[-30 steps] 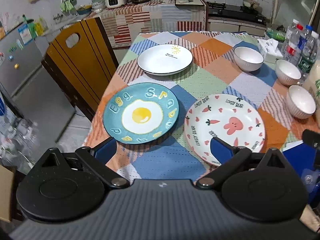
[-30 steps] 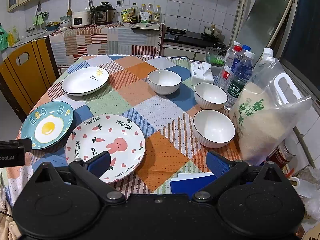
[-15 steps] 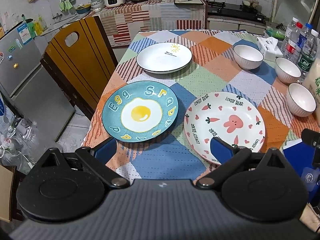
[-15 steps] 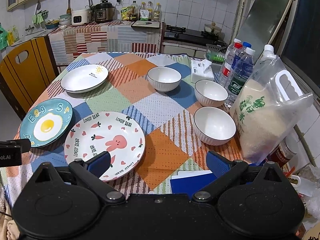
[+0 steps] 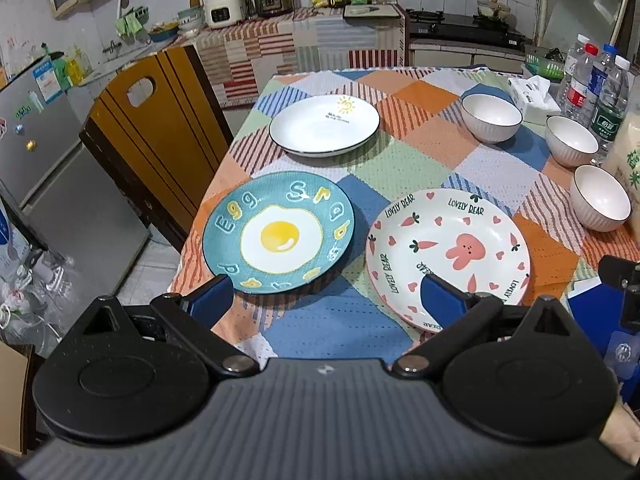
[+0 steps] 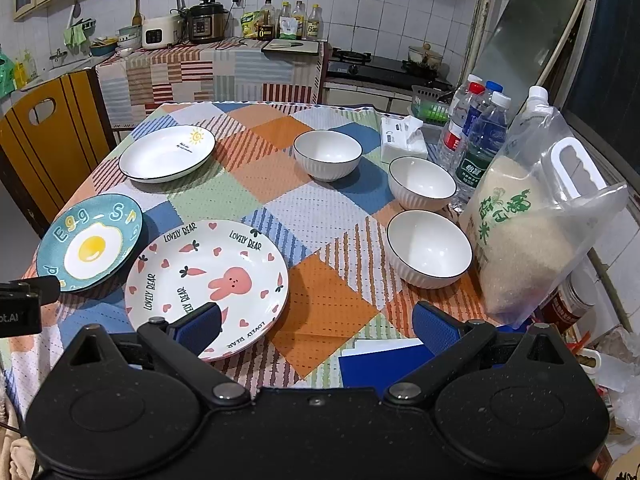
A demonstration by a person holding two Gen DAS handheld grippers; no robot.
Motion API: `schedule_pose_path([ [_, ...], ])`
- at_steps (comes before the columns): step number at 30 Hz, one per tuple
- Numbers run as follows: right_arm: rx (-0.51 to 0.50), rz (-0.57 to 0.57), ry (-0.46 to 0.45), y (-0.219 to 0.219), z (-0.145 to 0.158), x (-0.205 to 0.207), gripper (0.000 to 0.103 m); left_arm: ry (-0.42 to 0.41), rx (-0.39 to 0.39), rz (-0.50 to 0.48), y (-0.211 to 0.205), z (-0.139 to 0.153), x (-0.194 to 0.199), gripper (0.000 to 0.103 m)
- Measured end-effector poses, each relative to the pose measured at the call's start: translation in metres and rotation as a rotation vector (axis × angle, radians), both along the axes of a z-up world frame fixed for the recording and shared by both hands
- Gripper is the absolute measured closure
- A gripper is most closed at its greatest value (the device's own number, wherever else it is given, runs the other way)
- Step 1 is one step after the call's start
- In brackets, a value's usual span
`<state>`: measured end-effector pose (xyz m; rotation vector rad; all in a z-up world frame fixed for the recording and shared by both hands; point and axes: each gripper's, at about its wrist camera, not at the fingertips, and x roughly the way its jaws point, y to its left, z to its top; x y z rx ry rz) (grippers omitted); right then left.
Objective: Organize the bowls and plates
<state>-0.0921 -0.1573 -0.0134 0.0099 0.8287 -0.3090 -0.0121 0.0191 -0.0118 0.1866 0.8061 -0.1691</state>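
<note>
Three plates lie apart on the patchwork tablecloth: a teal egg plate [image 5: 278,232] [image 6: 90,242], a white bunny plate [image 5: 448,252] [image 6: 206,284] and a plain white plate with a sun [image 5: 324,125] [image 6: 167,153]. Three white ribbed bowls stand at the right: far [image 6: 327,154] [image 5: 491,117], middle [image 6: 422,188] [image 5: 572,140] and near [image 6: 429,248] [image 5: 600,197]. My left gripper [image 5: 326,300] is open and empty, over the near table edge in front of the egg and bunny plates. My right gripper [image 6: 318,326] is open and empty, near the bunny plate's front rim.
A bag of rice [image 6: 532,236], water bottles [image 6: 476,140] and a tissue pack [image 6: 402,140] crowd the table's right side. A blue book [image 6: 384,364] lies at the near edge. A wooden chair [image 5: 160,120] stands left of the table; the kitchen counter is behind.
Both grippers have drifted slightly, so the plates sit a little lower and closer in view. Nothing on the table has moved and both grippers stay open.
</note>
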Motion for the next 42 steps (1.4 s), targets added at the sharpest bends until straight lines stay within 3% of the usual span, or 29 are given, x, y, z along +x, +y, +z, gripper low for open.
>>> schedule_pose_path([
  [10, -0.009, 0.016, -0.063, 0.002, -0.005, -0.008, 0.0, -0.006, -0.019, -0.002, 0.001, -0.011, 0.0, 0.002],
  [34, -0.028, 0.09, -0.064, 0.015, -0.008, -0.002, 0.0, 0.059, -0.042, -0.017, 0.01, -0.016, 0.008, 0.003],
  [39, -0.046, 0.14, -0.112, 0.012, -0.004, 0.005, 0.0, 0.078, -0.056, -0.021, 0.008, -0.016, 0.018, 0.004],
  [42, -0.097, 0.248, -0.171, 0.011, -0.007, 0.011, 0.0, 0.062, -0.054, -0.012, 0.004, -0.02, 0.028, 0.004],
])
